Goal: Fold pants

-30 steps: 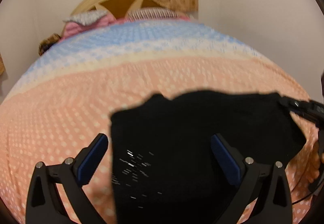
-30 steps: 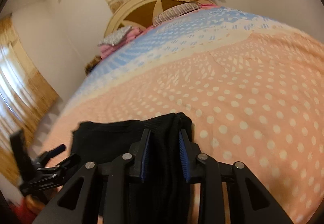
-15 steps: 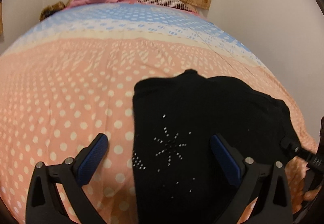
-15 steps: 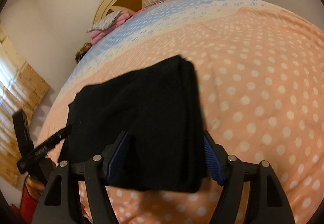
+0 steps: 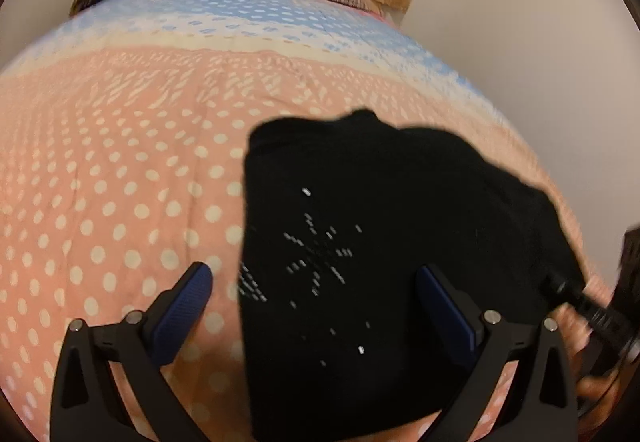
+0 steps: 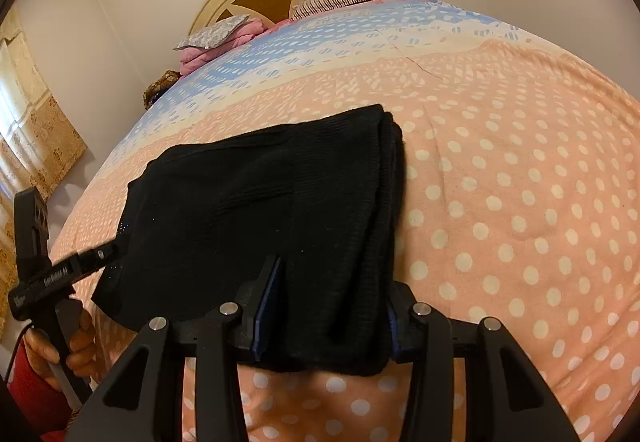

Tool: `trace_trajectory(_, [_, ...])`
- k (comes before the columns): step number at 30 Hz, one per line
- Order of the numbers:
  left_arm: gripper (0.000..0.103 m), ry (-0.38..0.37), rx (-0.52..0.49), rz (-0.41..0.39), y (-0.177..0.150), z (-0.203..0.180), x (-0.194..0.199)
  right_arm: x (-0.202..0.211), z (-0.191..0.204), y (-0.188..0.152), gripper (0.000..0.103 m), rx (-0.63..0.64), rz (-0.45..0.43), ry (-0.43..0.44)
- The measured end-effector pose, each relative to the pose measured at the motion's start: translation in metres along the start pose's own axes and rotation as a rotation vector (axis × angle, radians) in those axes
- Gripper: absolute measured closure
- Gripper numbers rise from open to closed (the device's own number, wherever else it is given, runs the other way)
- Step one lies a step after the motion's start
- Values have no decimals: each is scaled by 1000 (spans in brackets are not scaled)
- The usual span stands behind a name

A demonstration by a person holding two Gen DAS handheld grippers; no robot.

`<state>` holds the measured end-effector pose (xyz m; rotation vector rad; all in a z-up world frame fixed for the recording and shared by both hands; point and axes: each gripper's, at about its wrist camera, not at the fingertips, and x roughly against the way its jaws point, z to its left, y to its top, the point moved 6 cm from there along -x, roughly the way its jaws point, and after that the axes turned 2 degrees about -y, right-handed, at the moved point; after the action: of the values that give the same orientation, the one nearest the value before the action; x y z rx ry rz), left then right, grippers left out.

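The folded black pants are lying on the dotted bedspread, their near right edge sitting between the 2 fingers of the right gripper, whose jaws are closing around that thick fold. The left gripper is standing wide open, gripping nothing, with the pants' left edge lying between its fingers below it.

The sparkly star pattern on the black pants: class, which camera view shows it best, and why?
The left wrist view. There the star pattern lies plain on the black pants, between the left gripper's spread fingers. The right wrist view shows only a few faint specks of it at the pants' left edge.
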<state>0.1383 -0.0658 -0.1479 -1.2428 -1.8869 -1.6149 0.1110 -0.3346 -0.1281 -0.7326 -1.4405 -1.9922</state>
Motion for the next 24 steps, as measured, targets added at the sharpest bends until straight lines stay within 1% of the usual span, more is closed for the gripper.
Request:
trace_trajectory(2, [8, 1, -5, 1, -2, -5, 3, 1, 0, 1, 57, -4, 0, 1])
trace_trajectory(3, [16, -10, -5, 3, -2, -7, 4, 1, -1, 1, 57, -6, -1, 2])
trace_trajectory(4, [22, -7, -14, 1, -1, -8, 6, 1, -1, 1, 57, -8, -2, 3])
trace_trajectory(5, [26, 5, -30, -3, -1, -10, 7, 1, -1, 1, 58, -9, -2, 2])
trace_trajectory(6, [33, 16, -41, -10, -1, -11, 8, 1, -1, 1, 58, -8, -4, 1])
trace_trajectory(8, [41, 24, -49, -18, 1, -12, 9, 2, 0, 1, 58, -6, -8, -3])
trace_trajectory(9, [57, 14, -52, -20, 2, -14, 10, 3, 0, 1, 58, -5, -11, -4])
trace_trajectory(10, [64, 15, -51, -22, 3, -15, 12, 3, 0, 1, 58, -2, -14, -7])
trace_trajectory(11, [67, 25, -54, -27, 4, -15, 14, 3, 2, 0, 58, 1, -17, -11])
trace_trajectory(12, [72, 38, -66, -30, 5, -17, 16, 4, 2, 0, 58, 6, -20, -17])
trace_trajectory(13, [74, 50, -77, -32, 6, -18, 16, 4, 3, 0, 58, 13, -26, -26])
trace_trajectory(16, [75, 61, -81, -31, 6, -18, 15, 6, 8, -1, 58, 44, -42, -59])
trace_trajectory(18, [75, 74, -92, -30, 6, -19, 13, 6, 12, -1, 58, 67, -51, -82])
trace_trajectory(20, [73, 79, -96, -20, 6, -20, 12, 5, 12, -1, 58, 77, -52, -93])
trace_trajectory(21, [67, 72, -86, -14, 7, -20, 11, 5, 11, 0, 58, 73, -49, -91])
trace_trajectory(22, [58, 64, -74, -10, 8, -21, 9, 5, 10, 0, 58, 66, -48, -86])
trace_trajectory(24, [52, 50, -46, -5, 6, -20, 5, 4, 10, 0, 58, 62, -45, -84])
